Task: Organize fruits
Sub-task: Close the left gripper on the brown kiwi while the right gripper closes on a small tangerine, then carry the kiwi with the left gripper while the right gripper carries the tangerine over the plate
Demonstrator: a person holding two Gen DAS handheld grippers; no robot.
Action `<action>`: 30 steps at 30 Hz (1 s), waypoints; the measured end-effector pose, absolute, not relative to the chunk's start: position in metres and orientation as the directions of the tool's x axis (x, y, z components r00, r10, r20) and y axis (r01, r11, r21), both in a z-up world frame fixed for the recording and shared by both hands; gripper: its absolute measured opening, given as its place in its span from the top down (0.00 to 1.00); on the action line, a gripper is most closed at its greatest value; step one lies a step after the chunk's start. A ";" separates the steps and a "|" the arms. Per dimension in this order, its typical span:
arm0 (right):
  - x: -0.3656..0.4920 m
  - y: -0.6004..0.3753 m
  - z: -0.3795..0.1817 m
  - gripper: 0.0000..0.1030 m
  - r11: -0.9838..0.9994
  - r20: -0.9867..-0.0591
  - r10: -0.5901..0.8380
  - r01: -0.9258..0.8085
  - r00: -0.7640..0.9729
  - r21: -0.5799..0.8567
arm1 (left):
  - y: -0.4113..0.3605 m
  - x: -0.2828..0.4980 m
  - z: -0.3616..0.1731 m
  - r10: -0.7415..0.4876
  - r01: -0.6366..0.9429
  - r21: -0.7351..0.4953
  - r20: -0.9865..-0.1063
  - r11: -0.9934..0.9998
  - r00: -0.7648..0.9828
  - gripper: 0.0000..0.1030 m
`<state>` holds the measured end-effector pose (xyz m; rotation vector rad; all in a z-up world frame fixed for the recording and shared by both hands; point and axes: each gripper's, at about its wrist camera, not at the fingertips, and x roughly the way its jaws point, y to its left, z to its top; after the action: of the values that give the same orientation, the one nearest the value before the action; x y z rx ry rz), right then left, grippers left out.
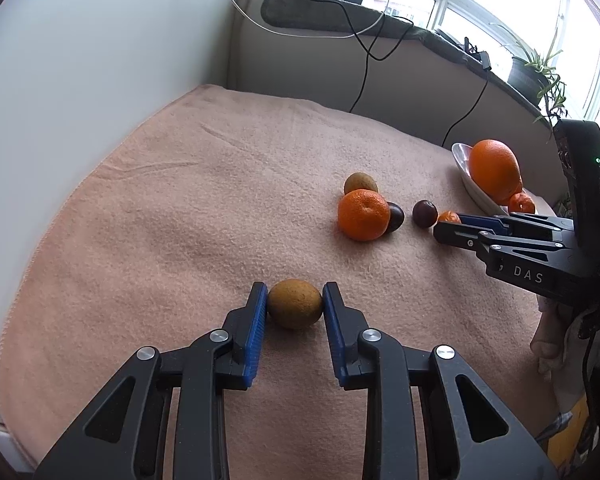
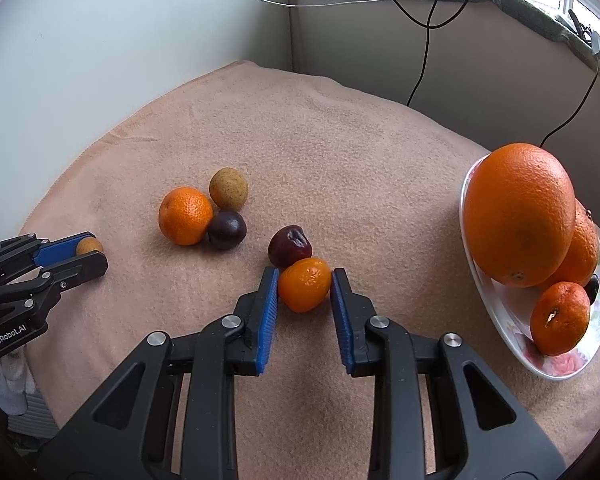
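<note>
My left gripper [image 1: 295, 300] is shut on a brown-green round fruit [image 1: 295, 303] resting on the pink blanket; it also shows in the right wrist view [image 2: 88, 246]. My right gripper [image 2: 305, 278] has its pads against both sides of a small mandarin [image 2: 305, 285], next to a dark plum [image 2: 289, 246]. A mandarin [image 2: 185, 216], a second plum [image 2: 227, 230] and a second brown-green fruit [image 2: 228, 189] lie clustered left of it. A white plate [image 2: 512, 332] at right holds a large orange [image 2: 520, 214] and smaller mandarins [image 2: 560, 318].
The pink blanket [image 1: 220, 200] covers the round table. White walls stand behind and to the left. Cables [image 1: 364, 64] hang from a windowsill with a potted plant [image 1: 536, 68]. The plate [image 1: 466, 172] lies at the table's far right edge.
</note>
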<state>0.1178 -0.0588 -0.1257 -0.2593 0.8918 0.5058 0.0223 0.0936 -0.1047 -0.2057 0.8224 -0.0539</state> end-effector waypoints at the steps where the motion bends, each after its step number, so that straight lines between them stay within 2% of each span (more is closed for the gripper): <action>1: 0.117 -0.060 -0.125 0.73 0.853 -0.792 0.314 -0.523 0.524 -0.007 | 0.093 0.022 -0.104 -0.127 -0.032 -0.202 -0.721 0.979 0.681 0.74; 18: 0.097 -0.101 -0.093 0.73 0.866 -0.732 0.370 -0.497 0.573 0.048 | 0.067 0.025 -0.078 -0.182 0.040 -0.219 -0.679 0.975 0.712 0.74; 30: 0.089 -0.166 -0.071 0.73 0.909 -0.692 0.342 -0.411 0.635 0.073 | 0.024 0.040 -0.062 -0.261 0.136 -0.236 -0.652 0.962 0.712 0.74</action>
<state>0.0894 -0.1657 -0.0713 -0.0947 0.7705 0.4308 0.0397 0.0243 -0.0620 -0.1760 0.7475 -0.2209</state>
